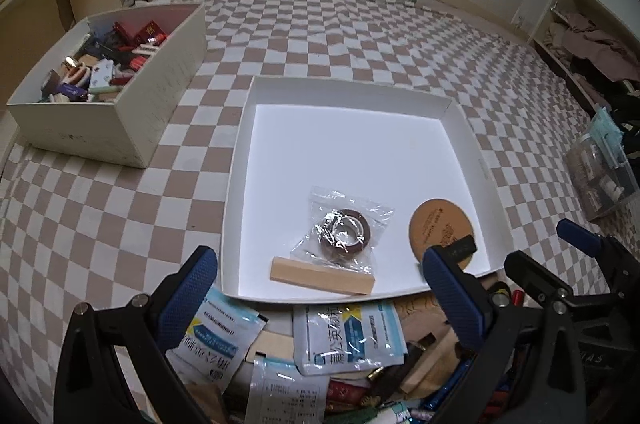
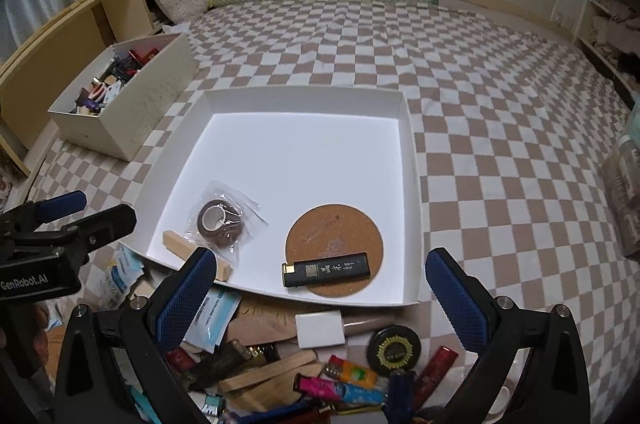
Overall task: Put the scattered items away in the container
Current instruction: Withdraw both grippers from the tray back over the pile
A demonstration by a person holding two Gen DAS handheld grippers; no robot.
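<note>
Readable text
"GenRobot.AI" stands in white on the black body of the left hand-held gripper (image 2: 82,209); the sachet print is too small to read.

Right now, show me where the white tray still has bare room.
The white tray is bare across its far half, up to the back wall. The near edge is crowded: wooden block, bagged tape roll, cork coaster with a black lighter on it.
</note>
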